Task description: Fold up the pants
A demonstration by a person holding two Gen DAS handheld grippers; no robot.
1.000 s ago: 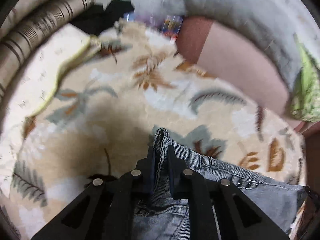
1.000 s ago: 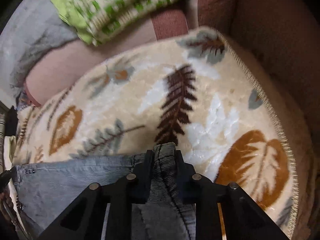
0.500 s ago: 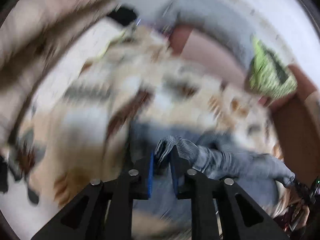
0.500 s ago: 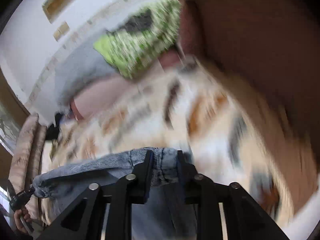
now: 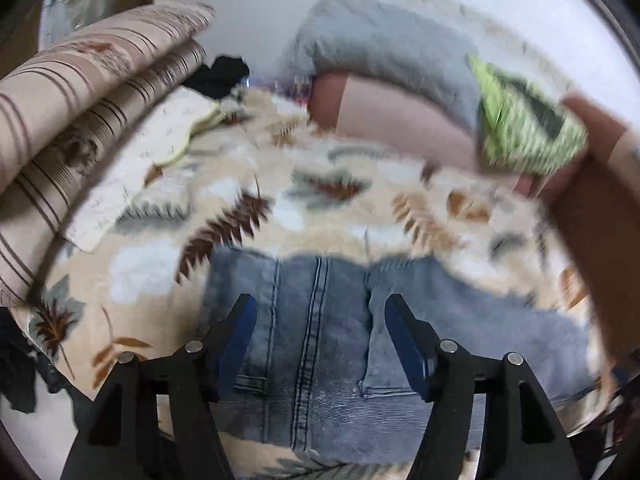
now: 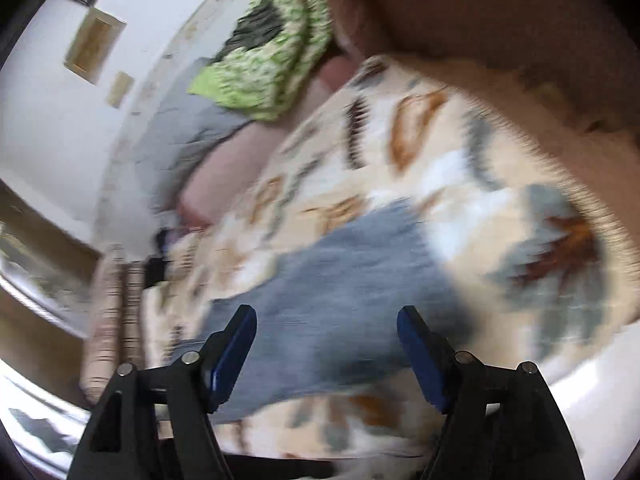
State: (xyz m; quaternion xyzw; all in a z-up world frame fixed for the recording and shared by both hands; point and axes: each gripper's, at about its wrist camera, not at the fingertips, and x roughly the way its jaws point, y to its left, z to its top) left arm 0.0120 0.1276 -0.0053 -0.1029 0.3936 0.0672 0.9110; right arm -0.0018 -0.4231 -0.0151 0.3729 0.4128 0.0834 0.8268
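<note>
The blue denim pants (image 5: 320, 344) lie folded on a cream leaf-print blanket (image 5: 280, 208) spread over a bed. In the left wrist view my left gripper (image 5: 320, 320) is open above them, blue pads wide apart, holding nothing. In the right wrist view, which is blurred, the pants (image 6: 340, 280) lie on the blanket (image 6: 460, 184) and my right gripper (image 6: 326, 332) is open above them, also empty.
Striped beige cushions (image 5: 72, 92) are stacked at the left. A grey pillow (image 5: 380, 52) and a green patterned cloth (image 5: 520, 128) lie at the back by a pink bolster (image 5: 400, 128). A brown sofa arm (image 6: 500, 8) is at the right.
Both grippers were shut on the pants' edge and lifted it over. Now both have opened, let go, and pulled back; the pants lie folded on the blanket.
</note>
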